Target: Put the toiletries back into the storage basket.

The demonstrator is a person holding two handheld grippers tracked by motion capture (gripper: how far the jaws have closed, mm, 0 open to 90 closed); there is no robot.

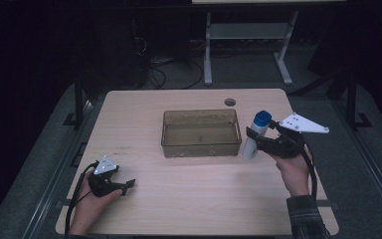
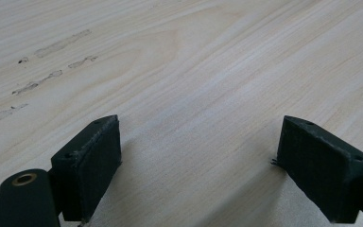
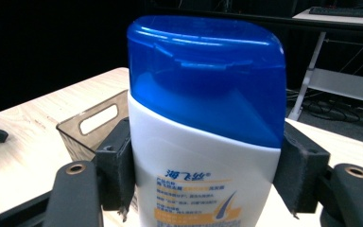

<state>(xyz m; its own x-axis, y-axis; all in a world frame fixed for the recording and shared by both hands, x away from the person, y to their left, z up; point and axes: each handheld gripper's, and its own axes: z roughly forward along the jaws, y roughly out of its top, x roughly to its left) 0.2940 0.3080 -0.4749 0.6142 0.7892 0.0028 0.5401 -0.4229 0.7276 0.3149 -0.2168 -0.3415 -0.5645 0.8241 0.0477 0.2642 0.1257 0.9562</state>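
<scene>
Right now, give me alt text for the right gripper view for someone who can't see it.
A white shampoo bottle with a blue cap stands upright, clamped between the right gripper and its two black pads. Behind it at the left is a clear brown bin on a pale wooden table.

Shampoo bottle (image 3: pixel 203 156): blue Chinese brand characters 海飞丝 on white front (smaller lines beneath too blurred to read)
</scene>
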